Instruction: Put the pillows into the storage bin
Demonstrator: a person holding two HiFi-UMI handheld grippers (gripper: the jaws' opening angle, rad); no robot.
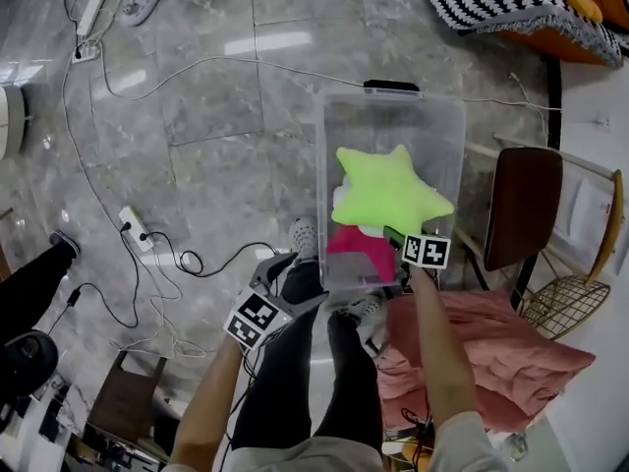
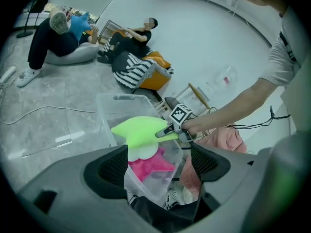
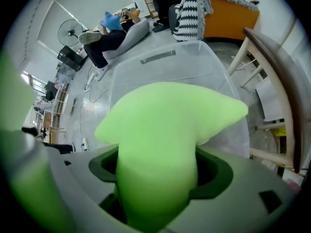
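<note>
Right gripper view shows the right gripper [image 3: 158, 174] clamped on one arm of the green star pillow [image 3: 165, 130], its jaws held wide by the thick stuffing, with the rest of the star spreading out ahead of the fingertips. The step in hand looks like the drop-off. In the head view the star hangs from the gripper directly over the clear storage bin [image 1: 393, 101], just above a pink pillow [image 1: 359, 249] that already lies at the bin's near end, below the gripper. The next move, as I judge it, calls for lowering the star a little until it is inside the walls, then parting the jaws and lifting straight out so the soft arm does not drag back up with the pads. The star is wide against the bin's opening, so a point may catch on the rim and need a nudge. The left gripper [image 1: 280, 268] holds nothing, its jaws apart, and it sits just outside the bin's near wall, well placed to steady it. A pink fabric heap [image 1: 491, 352] lies to the outer side of the right gripper, outside the bin; whether it is another pillow I cannot tell
</note>
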